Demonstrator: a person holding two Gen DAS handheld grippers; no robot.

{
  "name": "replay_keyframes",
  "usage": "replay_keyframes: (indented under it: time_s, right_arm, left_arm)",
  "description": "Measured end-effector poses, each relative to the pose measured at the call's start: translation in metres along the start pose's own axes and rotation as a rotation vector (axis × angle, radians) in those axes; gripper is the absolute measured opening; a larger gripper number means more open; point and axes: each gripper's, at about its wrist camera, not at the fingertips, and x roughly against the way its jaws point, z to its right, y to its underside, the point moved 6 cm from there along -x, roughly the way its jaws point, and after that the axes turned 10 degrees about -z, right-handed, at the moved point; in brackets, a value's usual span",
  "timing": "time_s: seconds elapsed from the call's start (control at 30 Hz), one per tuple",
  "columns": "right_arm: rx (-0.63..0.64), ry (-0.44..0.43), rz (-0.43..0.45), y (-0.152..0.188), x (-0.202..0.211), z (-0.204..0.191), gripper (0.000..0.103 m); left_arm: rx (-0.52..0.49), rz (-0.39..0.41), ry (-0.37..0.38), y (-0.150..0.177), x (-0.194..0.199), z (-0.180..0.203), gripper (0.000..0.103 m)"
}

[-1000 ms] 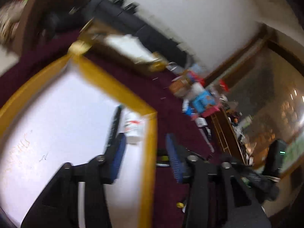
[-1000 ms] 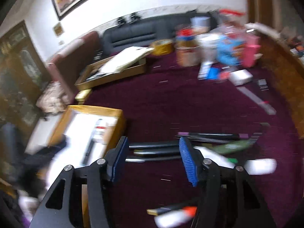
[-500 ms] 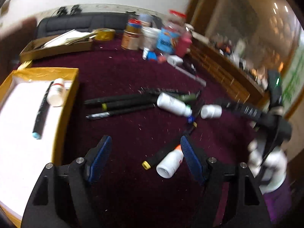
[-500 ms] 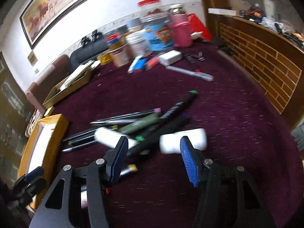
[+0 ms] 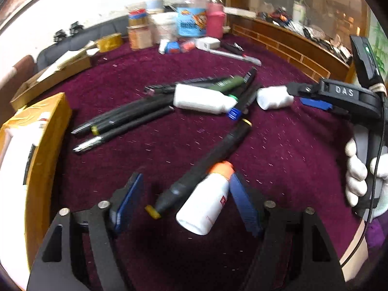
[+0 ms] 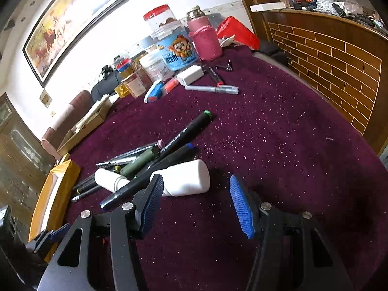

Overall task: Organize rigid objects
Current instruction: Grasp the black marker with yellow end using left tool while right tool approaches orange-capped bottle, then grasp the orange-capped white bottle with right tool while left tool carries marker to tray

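The left gripper [image 5: 185, 195] hung low over the purple cloth [image 5: 278, 150], its jaws apart and just then closing in, with a small white bottle with an orange cap [image 5: 206, 201] and a black marker with yellow ends [image 5: 201, 169] lying between the blue pads; the right-hand pad seemed to touch the bottle, while the left-hand pad stood clear of the marker, so nothing was clamped. The right gripper [image 6: 196, 203] also stood with its jaws apart and nothing between them, a capless-looking white bottle [image 6: 184, 180] lying just beyond its left finger. Farther off lay the heap of pens and markers [image 5: 135, 118], with a second white bottle [image 5: 201, 98] resting across them and a green-tipped black marker [image 6: 186, 131] pointing to the far right. At the left edge sat the yellow-rimmed tray [image 5: 48, 126], its contents blurred. Along the far side stood jars and tubs [image 6: 174, 48] near a white box [image 6: 190, 75]. In the left wrist view a white-gloved hand [image 5: 361, 177] gripped the other gripper's handle at the right.
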Motion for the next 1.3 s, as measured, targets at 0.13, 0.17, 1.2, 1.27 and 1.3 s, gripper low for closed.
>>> replay_keyframes:
  time_s: [0.13, 0.17, 1.2, 1.27, 1.3]
  right_arm:
    - [0.022, 0.009, -0.004, 0.001, -0.002, -0.003, 0.052]
    - [0.026, 0.008, -0.001, 0.001, -0.002, -0.004, 0.052]
    - [-0.043, 0.103, -0.079, 0.008, 0.003, -0.005, 0.056]
    - [0.017, 0.029, -0.113, 0.021, 0.015, -0.036, 0.056]
    - [0.051, 0.015, -0.134, 0.028, 0.017, -0.049, 0.056]
  left_arm:
    - [-0.026, -0.081, 0.112, 0.009, 0.000, 0.020, 0.041]
    - [-0.024, -0.088, 0.134, 0.011, 0.003, 0.022, 0.041]
    - [0.071, -0.049, 0.229, -0.014, -0.012, -0.015, 0.012]
    - [0.131, -0.026, 0.301, -0.008, -0.002, -0.028, 0.012]
    - [0.148, -0.015, 0.321, -0.007, 0.002, -0.033, 0.012]
